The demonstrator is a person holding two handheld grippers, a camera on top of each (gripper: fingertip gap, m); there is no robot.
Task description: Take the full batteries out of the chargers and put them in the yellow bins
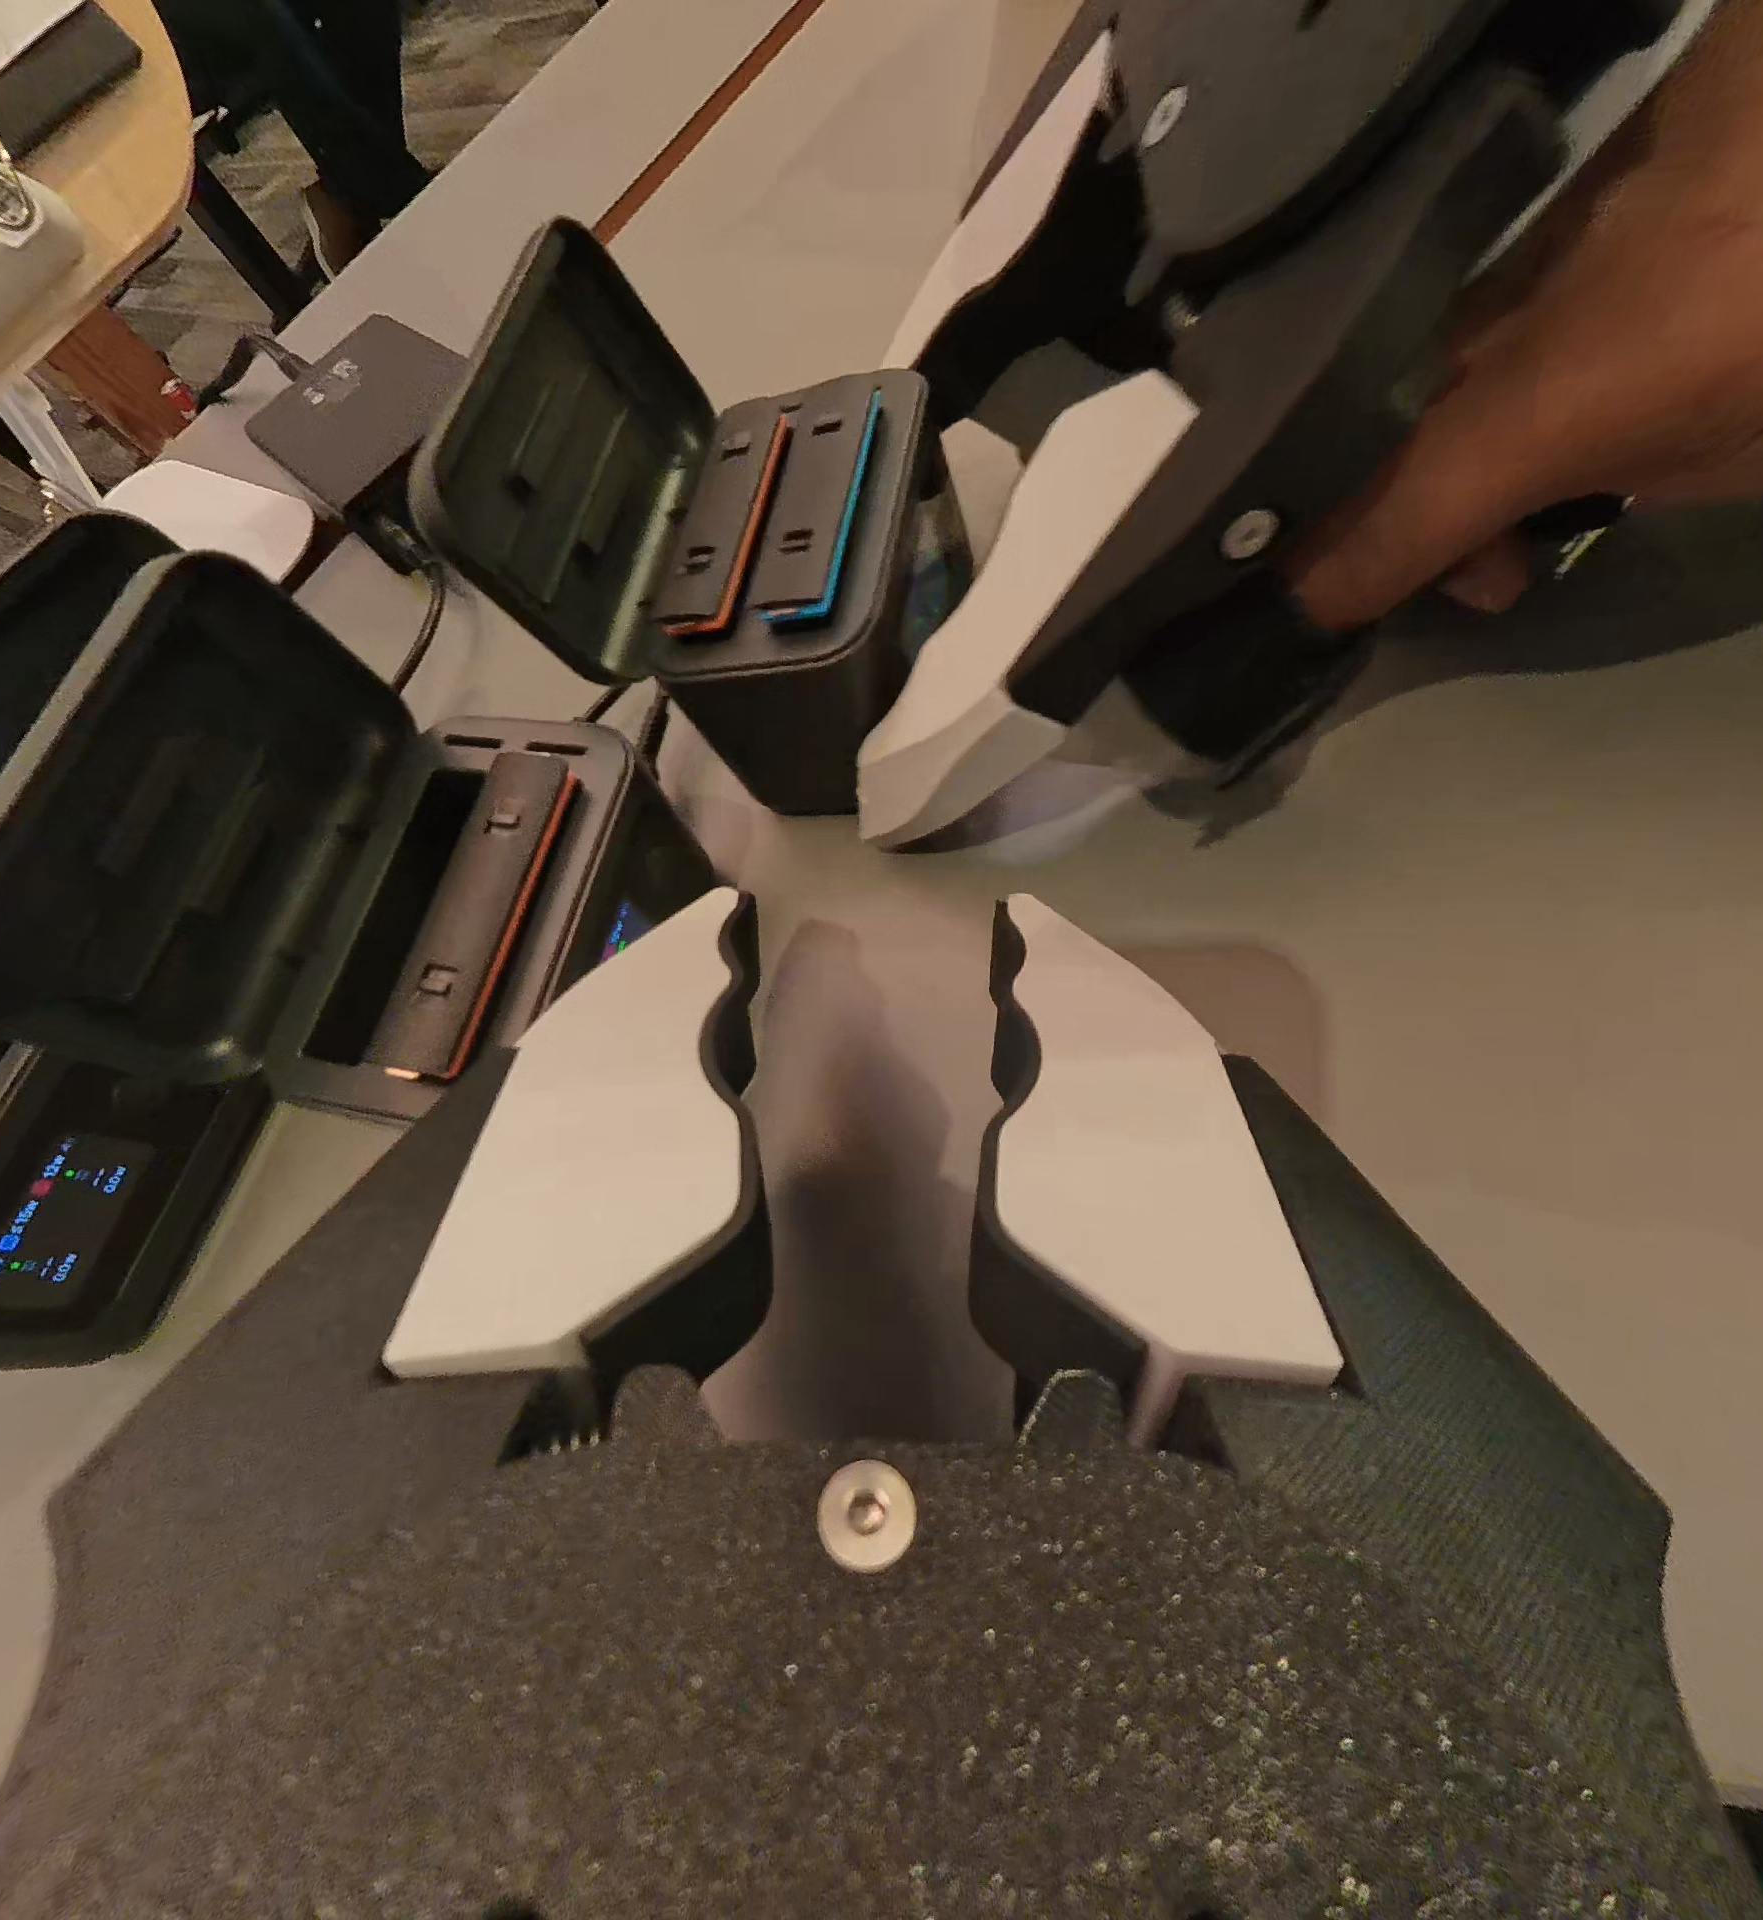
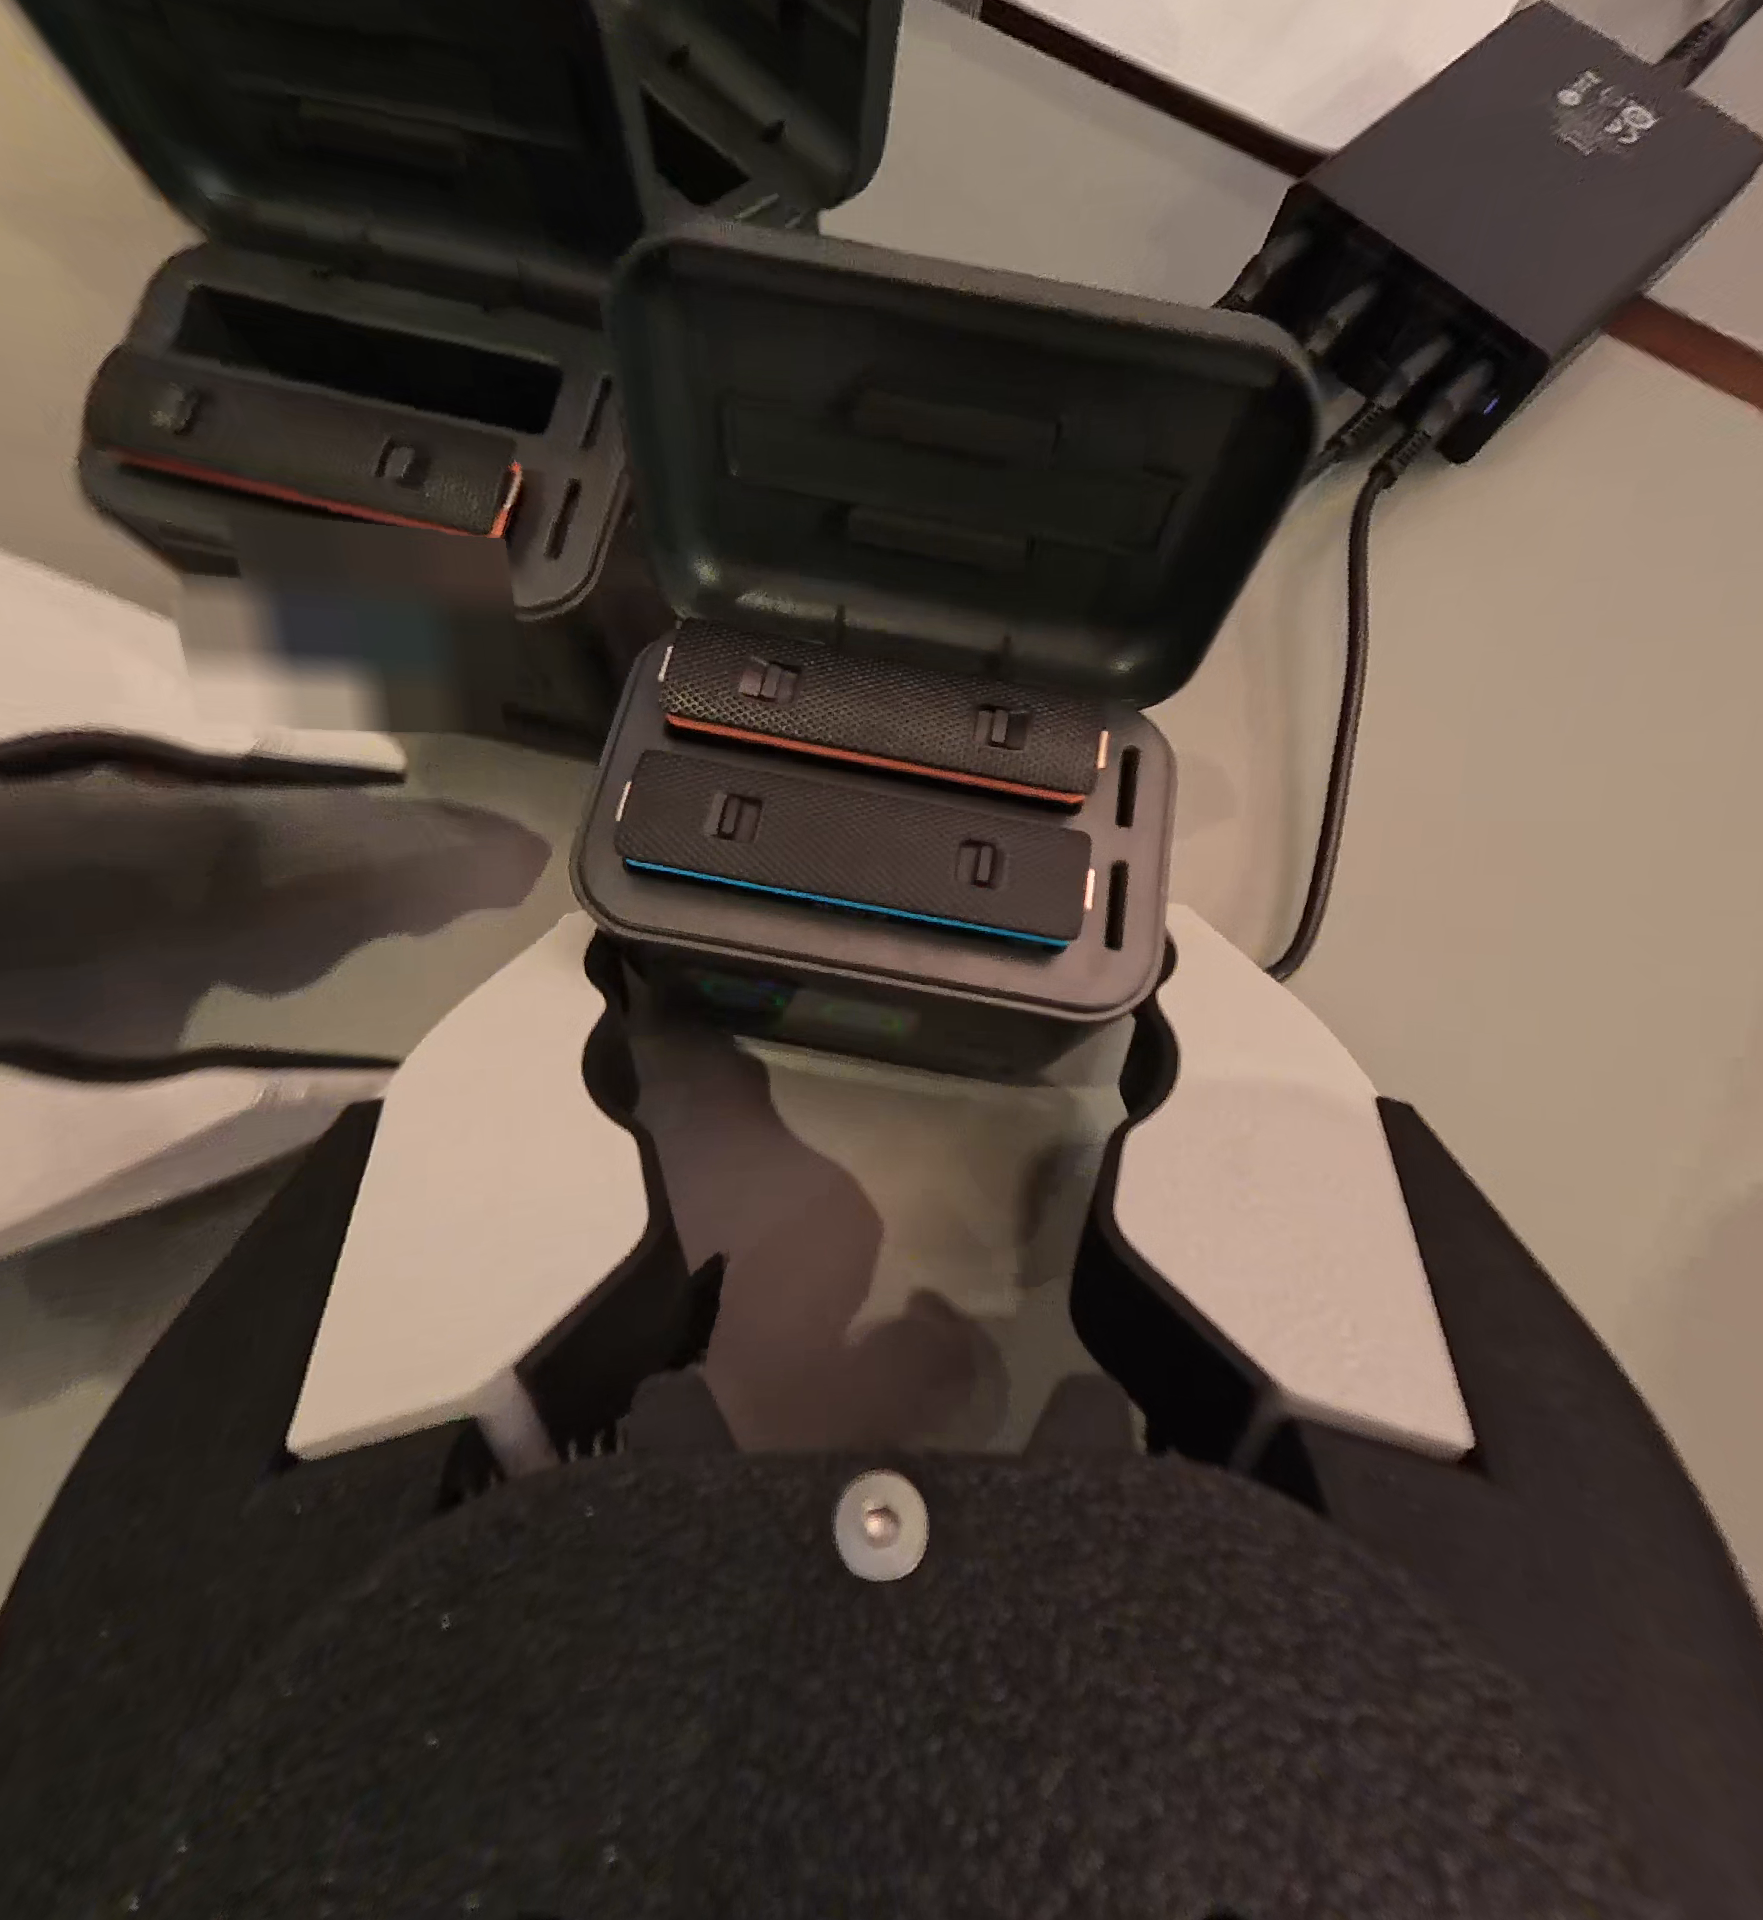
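Observation:
The far charger stands lid open with an orange-edged battery and a blue-edged battery in its slots. A nearer charger holds one orange-edged battery beside an empty slot. My right gripper is open, its fingertips either side of the far charger's lower front; I cannot tell whether they touch. My left gripper is open and empty over bare table, just short of both chargers. No yellow bin is in view.
A third charger with a lit screen sits at the lower left. A black power hub with cables lies behind the chargers near the table's seam. A hand holds the right gripper. A wooden table stands beyond.

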